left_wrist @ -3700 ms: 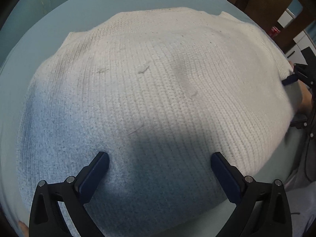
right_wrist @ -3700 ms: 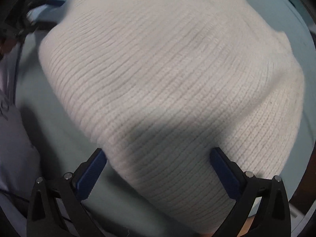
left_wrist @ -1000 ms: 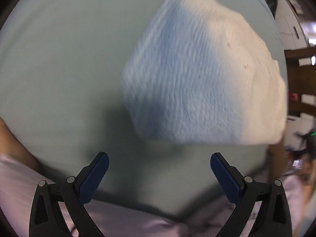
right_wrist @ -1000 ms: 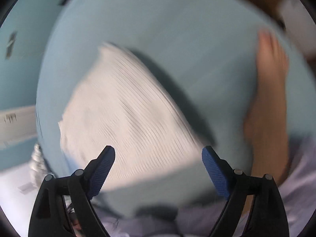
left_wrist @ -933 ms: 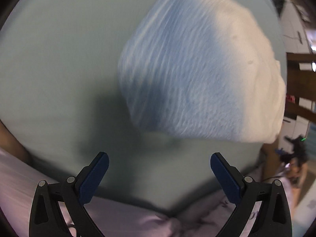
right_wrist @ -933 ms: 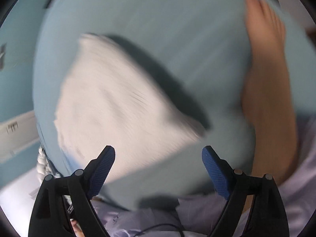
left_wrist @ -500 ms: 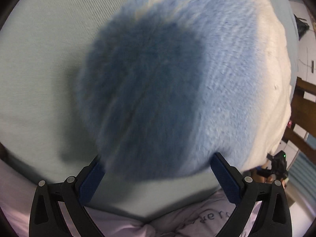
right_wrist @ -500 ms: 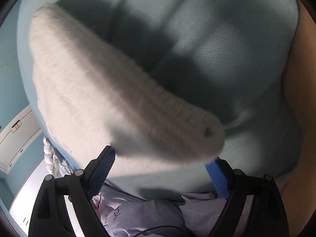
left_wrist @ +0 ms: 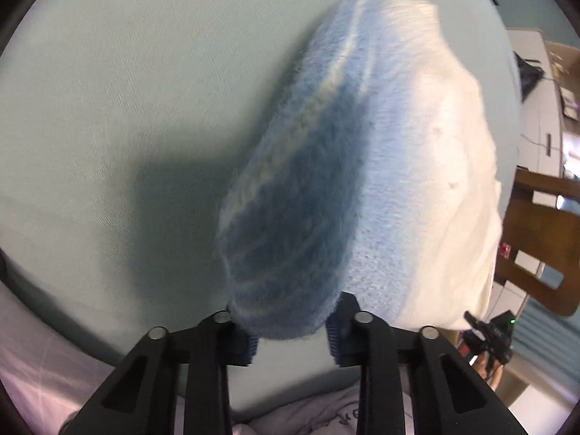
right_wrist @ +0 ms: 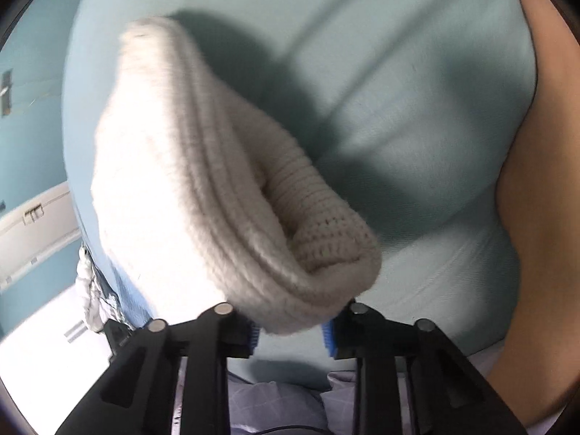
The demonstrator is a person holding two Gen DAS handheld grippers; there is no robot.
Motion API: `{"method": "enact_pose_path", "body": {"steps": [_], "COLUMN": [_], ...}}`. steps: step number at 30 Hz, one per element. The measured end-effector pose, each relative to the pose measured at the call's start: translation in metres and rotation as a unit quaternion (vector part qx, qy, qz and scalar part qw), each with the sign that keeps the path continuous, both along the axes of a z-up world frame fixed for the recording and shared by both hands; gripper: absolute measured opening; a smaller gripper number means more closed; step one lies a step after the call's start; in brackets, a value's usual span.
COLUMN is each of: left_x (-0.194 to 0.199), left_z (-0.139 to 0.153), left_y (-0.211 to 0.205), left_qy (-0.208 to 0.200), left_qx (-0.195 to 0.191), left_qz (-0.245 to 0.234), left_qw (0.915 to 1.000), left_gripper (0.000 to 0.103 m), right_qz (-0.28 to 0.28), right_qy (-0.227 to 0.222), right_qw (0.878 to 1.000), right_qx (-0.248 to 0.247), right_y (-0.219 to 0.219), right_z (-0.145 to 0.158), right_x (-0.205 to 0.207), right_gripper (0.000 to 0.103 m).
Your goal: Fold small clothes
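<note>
Over pale-blue bedding (left_wrist: pixel 108 90), both grippers (left_wrist: pixel 291 337) (right_wrist: pixel 290 330) have just clamped the knit sweater (left_wrist: pixel 398 181)

We see a pale teal sheet (left_wrist: pixel 108 108) spread over the bed, creased at the far right in the right wrist view (right_wrist: pixel 417 90). A folded white knit (left_wrist: pixel 417 163) lies on it, its near edge bunched and lifted, shadow falling beside it.
</note>
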State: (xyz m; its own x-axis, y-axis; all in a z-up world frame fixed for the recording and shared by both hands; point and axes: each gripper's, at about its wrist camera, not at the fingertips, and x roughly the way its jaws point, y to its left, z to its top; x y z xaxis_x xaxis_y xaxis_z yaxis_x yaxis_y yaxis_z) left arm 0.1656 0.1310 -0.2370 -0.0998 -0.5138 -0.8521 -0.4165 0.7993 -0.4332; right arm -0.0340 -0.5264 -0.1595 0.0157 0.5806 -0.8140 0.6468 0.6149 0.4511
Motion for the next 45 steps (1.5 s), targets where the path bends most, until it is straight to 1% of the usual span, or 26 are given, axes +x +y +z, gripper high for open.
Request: {"method": "enact_pose_path", "body": {"steps": [2, 4, 8, 9, 12, 15, 17, 18, 20, 22, 24, 26, 28, 29, 31, 32, 33, 34, 35, 36, 37, 38, 39, 41, 44, 45], "left_x": [-0.002, -0.008, -0.023, -0.029, -0.048, -0.068, -0.07, -0.065, -0.058, -0.037, -0.004, 0.041, 0.082, 0.106, 0.147, 0.162, 0.168, 0.167, 0.161, 0.154, 0.149, 0.147, 0.143, 0.138, 0.124, 0.117], "left_z": [0.018, 0.039, 0.082, 0.088, 0.094, 0.096, 0.095, 0.095, 0.098, 0.108, 0.116, 0.12, 0.12, 0.116, 0.108, 0.107, 0.108, 0.108, 0.109, 0.111, 0.11, 0.107, 0.102, 0.09, 0.074, 0.068], "left_y": [-0.001, 0.004, 0.017, 0.022, 0.037, 0.038, 0.043, 0.041, 0.049, 0.047, 0.042, 0.042, 0.039, 0.04, 0.031, 0.028, 0.028, 0.03, 0.032, 0.031, 0.029, 0.022, 0.016, -0.004, -0.033, -0.043], "left_qy": [-0.027, -0.053, -0.109, -0.108, -0.088, -0.072, -0.064, -0.064, -0.061, -0.067, -0.081, -0.096, -0.109, -0.115, -0.13, -0.149, -0.169, -0.179, -0.188, -0.204, -0.219, -0.222, -0.219, -0.216, -0.22, -0.222], "left_qx": [-0.001, -0.008, -0.027, -0.035, -0.057, -0.074, -0.087, -0.092, -0.102, -0.111, -0.102, -0.069, -0.028, -0.014, -0.006, -0.002, 0.002, 0.008, 0.011, 0.007, 0.003, 0.007, 0.017, 0.05, 0.09, 0.095], "left_qz": [0.003, 0.015, 0.022, 0.024, 0.03, 0.029, 0.036, 0.042, 0.066, 0.093, 0.107, 0.122, 0.125, 0.136, 0.125, 0.12, 0.123, 0.137, 0.154, 0.164, 0.158, 0.132, 0.102, 0.043, -0.02, -0.043], "left_qw": [0.9996, 0.9985, 0.9934, 0.9932, 0.994, 0.9943, 0.9935, 0.9928, 0.9907, 0.9872, 0.9856, 0.9855, 0.9857, 0.9839, 0.9836, 0.9815, 0.9778, 0.9742, 0.9699, 0.965, 0.9629, 0.966, 0.9701, 0.9741, 0.9711, 0.9695], "left_gripper": [0.022, 0.02, 0.018, 0.018, 0.018, 0.017, 0.017, 0.017, 0.017, 0.017, 0.017, 0.017, 0.018, 0.019, 0.025, 0.033, 0.051, 0.069, 0.103, 0.103, 0.103, 0.103, 0.103, 0.103, 0.103, 0.103], "right_qz": [0.005, 0.0, -0.028, -0.042, -0.072, -0.087, -0.086, -0.087, -0.089, -0.091, -0.099, -0.1, -0.102, -0.104, -0.132, -0.144, -0.142, -0.134, -0.122, -0.117, -0.1, -0.082, -0.044, -0.001, 0.079, 0.117], "right_qy": [-0.027, -0.068, -0.14, -0.165, -0.199, -0.215, -0.207, -0.198, -0.188, -0.189, -0.202, -0.216, -0.221, -0.22, -0.212, -0.209, -0.205, -0.203, -0.203, -0.2, -0.194, -0.196, -0.206, -0.205, -0.211, -0.222], "right_qw": [1.0, 0.998, 0.99, 0.985, 0.977, 0.972, 0.974, 0.975, 0.977, 0.977, 0.973, 0.971, 0.97, 0.97, 0.968, 0.967, 0.968, 0.97, 0.97, 0.969, 0.968, 0.966, 0.964, 0.964, 0.95, 0.941], "right_qx": [-0.01, -0.011, 0.008, 0.015, 0.031, 0.037, 0.037, 0.041, 0.042, 0.04, 0.046, 0.035, 0.02, 0.011, -0.001, 0.0, -0.003, -0.013, -0.05, -0.083, -0.125, -0.144, -0.163, -0.168, -0.218, -0.229], "right_y": [0.008, 0.01, -0.015, -0.022, -0.039, -0.056, -0.057, -0.051, -0.059, -0.052, -0.041, -0.025, -0.025, -0.025, -0.027, -0.029, -0.03, -0.031, -0.029, -0.024, -0.013, -0.003, 0.011, 0.027, 0.048, 0.053], "right_z": [0.02, 0.043, 0.084, 0.099, 0.118, 0.13, 0.124, 0.12, 0.113, 0.114, 0.143, 0.162, 0.168, 0.168, 0.157, 0.147, 0.139, 0.131, 0.124, 0.122, 0.119, 0.12, 0.112, 0.1, 0.091, 0.094], "right_x": [-0.005, -0.008, -0.032, -0.04, -0.062, -0.08, -0.087, -0.088, -0.08, -0.076, -0.064, -0.038, 0.004, 0.027, 0.061, 0.086, 0.104, 0.122, 0.134, 0.136, 0.136, 0.136, 0.132, 0.129, 0.123, 0.12], "right_gripper": [0.016, 0.015, 0.008, 0.008, 0.007, 0.007, 0.007, 0.007, 0.007, 0.007, 0.007, 0.007, 0.007, 0.007, 0.008, 0.014, 0.021, 0.024, 0.031, 0.046, 0.058, 0.076, 0.078, 0.078, 0.078, 0.078]}}
